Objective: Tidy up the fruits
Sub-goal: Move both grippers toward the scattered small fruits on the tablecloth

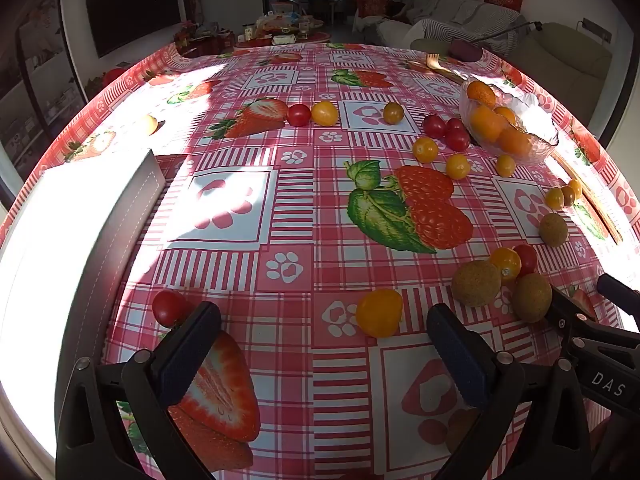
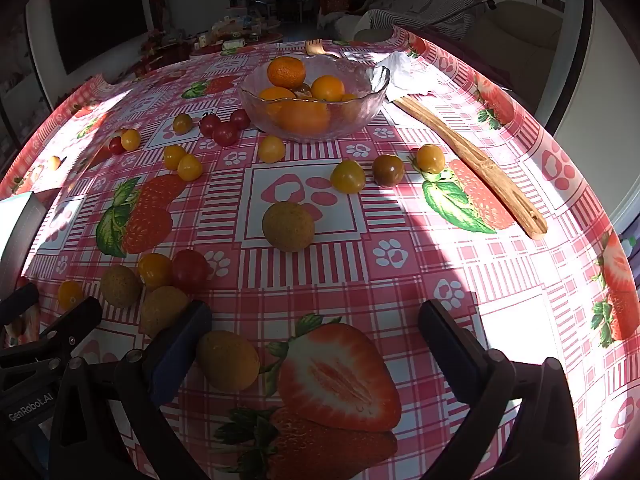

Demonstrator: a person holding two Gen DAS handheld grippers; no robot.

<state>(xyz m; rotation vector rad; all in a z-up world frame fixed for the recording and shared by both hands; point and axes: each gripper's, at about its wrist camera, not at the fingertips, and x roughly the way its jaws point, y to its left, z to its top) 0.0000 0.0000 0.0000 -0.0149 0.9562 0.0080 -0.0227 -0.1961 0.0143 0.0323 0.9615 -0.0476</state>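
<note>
A clear scalloped glass bowl [image 2: 362,92] holds orange mandarins [image 2: 286,72]; small red and yellow cherry tomatoes [image 2: 347,176] and brown-green round kiwis [image 2: 288,226] lie scattered across the tablecloth

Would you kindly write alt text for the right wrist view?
An open right tool hovers over a strawberry-print tablecloth scattered with cherry tomatoes and brown round fruits. A glass bowl of oranges sits at the far side, a wooden spatula beside it.
</note>
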